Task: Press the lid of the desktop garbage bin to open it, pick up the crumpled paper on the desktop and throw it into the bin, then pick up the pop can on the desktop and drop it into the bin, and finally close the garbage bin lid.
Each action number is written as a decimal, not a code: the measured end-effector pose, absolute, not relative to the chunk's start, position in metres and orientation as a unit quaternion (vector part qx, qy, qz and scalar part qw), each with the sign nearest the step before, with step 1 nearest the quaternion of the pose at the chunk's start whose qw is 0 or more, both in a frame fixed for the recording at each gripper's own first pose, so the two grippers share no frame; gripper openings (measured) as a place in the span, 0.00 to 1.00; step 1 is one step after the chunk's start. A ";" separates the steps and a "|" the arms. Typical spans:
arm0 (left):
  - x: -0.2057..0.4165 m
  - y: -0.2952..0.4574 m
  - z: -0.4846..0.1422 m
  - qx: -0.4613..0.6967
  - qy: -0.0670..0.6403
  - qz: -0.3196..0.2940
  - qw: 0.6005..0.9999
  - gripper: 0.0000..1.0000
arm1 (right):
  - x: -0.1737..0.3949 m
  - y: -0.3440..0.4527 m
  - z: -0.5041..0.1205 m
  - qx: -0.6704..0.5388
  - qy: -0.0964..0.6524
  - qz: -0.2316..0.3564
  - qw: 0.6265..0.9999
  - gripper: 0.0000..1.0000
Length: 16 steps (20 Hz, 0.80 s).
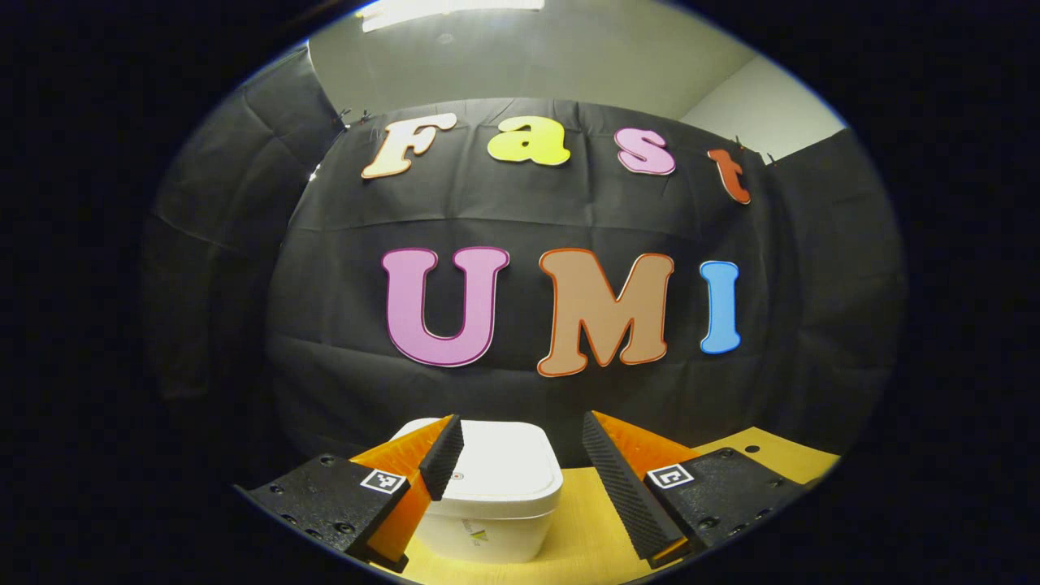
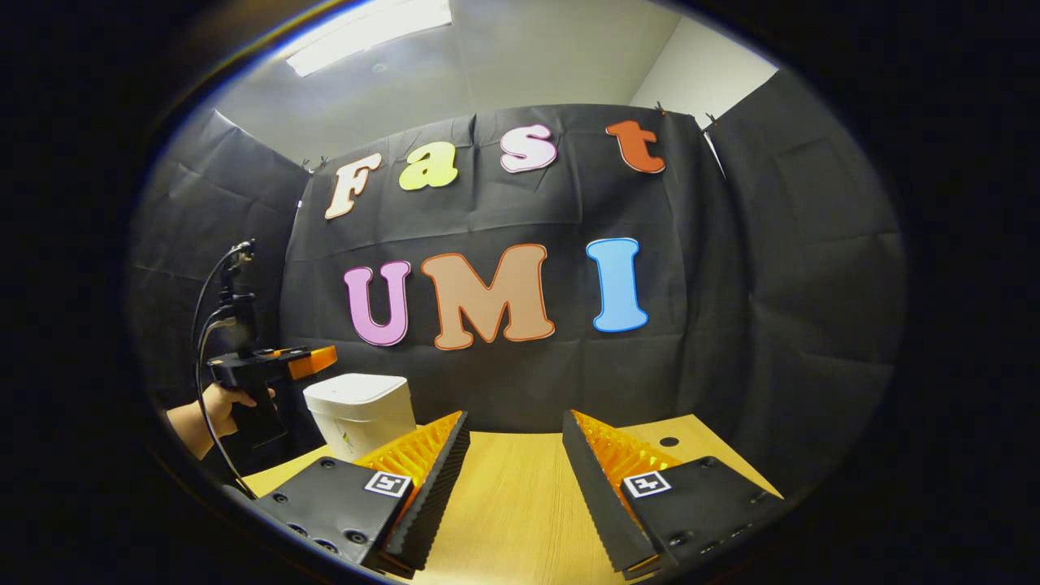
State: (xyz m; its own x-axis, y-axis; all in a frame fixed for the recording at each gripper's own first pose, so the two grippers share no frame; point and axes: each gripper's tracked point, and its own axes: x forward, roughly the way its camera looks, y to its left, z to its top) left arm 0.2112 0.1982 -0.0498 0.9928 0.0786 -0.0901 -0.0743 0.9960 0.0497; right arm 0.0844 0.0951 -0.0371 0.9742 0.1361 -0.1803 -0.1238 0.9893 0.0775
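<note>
Garbage bin: white, rounded box standing on the wooden tabletop, close to the black cloth wall; lid down and flush with the body.
Left hand-held gripper: fingers spread wide, nothing between them — it hovers just in front of the bin, above lid level, one finger overlapping the bin's near left corner in the left gripper view.
Left hand-held gripper, seen from the right gripper view: held level just left of the bin, its tip over the lid's edge; contact with the lid cannot be told.
Hand: wrapped around the left unit's handle, cables rising above it.
Right hand-held gripper: fingers wide apart, empty — over bare tabletop well to the right of the bin.
</note>
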 end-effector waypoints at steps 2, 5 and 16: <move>0.192 0.183 -0.041 0.023 0.043 0.043 0.998 0.97 | 0.080 0.086 -0.033 0.036 0.088 0.071 0.993 0.80; 0.160 0.153 -0.029 0.012 0.031 0.042 0.999 0.93 | 0.073 0.072 -0.026 0.040 0.077 0.081 0.993 0.80; 0.065 0.043 -0.040 0.017 0.038 -0.012 0.999 0.93 | 0.050 0.027 -0.010 0.051 0.054 0.052 0.996 0.80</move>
